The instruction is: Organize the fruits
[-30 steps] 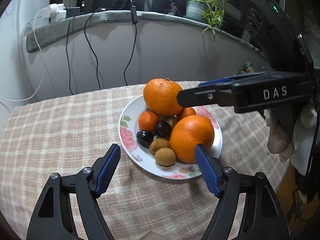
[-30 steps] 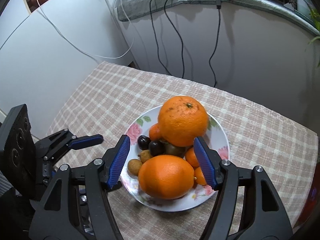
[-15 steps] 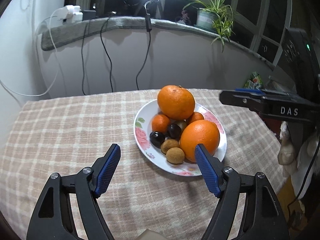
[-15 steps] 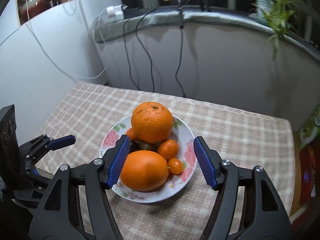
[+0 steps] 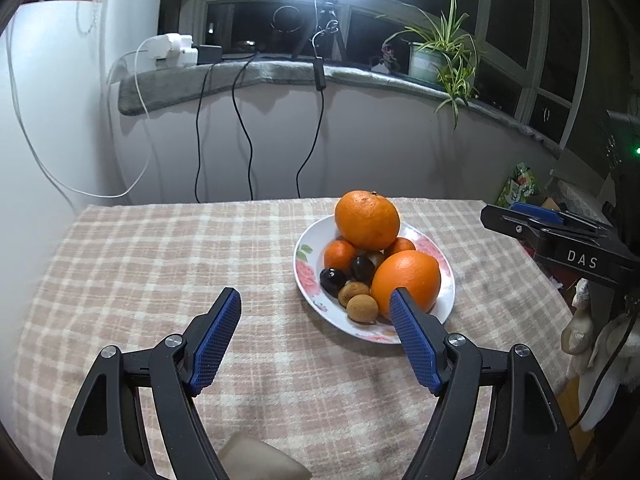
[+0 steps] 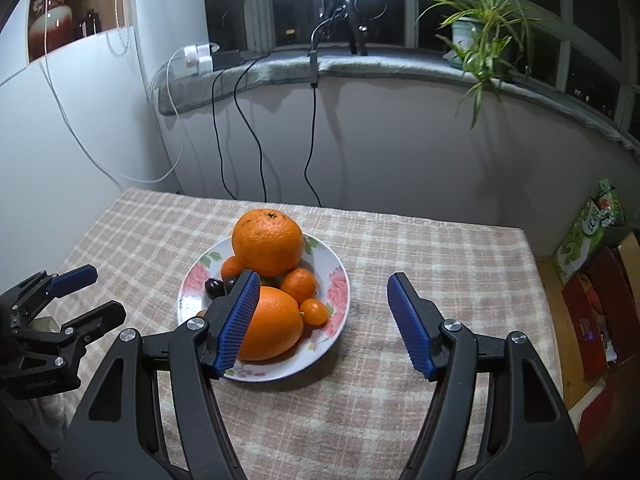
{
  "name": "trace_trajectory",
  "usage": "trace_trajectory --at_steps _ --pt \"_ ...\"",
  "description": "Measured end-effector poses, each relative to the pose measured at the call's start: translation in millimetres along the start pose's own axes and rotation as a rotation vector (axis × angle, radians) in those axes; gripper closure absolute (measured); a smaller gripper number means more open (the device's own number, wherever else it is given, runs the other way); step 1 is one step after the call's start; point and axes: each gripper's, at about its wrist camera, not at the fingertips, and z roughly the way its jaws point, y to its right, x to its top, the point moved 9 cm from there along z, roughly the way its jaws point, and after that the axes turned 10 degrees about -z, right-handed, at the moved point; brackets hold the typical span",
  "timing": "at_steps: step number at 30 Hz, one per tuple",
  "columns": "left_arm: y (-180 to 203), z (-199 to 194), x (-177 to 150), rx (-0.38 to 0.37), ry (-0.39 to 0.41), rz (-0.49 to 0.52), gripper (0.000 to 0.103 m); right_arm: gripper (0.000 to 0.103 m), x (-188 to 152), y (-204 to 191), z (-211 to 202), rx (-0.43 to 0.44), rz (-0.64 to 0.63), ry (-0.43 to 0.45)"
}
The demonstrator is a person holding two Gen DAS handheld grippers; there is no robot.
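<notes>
A white floral plate (image 5: 446, 292) (image 6: 340, 280) sits on the checked tablecloth, piled with fruit. A big orange (image 5: 367, 219) (image 6: 267, 241) tops the pile, and a second big orange (image 5: 406, 280) (image 6: 272, 328) lies at the near side. Small tangerines (image 6: 298, 285), dark plums (image 5: 333, 281) and brown round fruits (image 5: 362, 308) fill the gaps. My left gripper (image 5: 316, 334) hovers open, short of the plate and to its left, empty. My right gripper (image 6: 322, 320) is open and empty, held back over the plate's right rim. The right gripper also shows side-on (image 5: 532, 220) at the table's right edge.
The checked tablecloth (image 5: 160, 272) covers the table. Cables (image 5: 244, 140) hang down the wall from a grey sill. A potted plant (image 5: 436, 56) stands on that sill. Boxes and packets (image 6: 592, 272) lie on the floor past the right edge.
Both grippers have drawn back and risen from the plate. The right gripper has swung off to the right, away from the top orange. Neither jaw opening has changed.
</notes>
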Motion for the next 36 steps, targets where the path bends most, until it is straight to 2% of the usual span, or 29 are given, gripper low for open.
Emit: trace_trajectory --at_steps 8,36 --pt "1.1 -8.5 3.1 0.003 0.021 -0.007 0.026 0.034 2.4 2.2 -18.3 -0.039 0.010 0.054" --pt "4.0 -13.2 1.4 0.005 0.030 0.001 0.026 0.034 0.6 -8.2 -21.9 -0.034 -0.022 0.053"
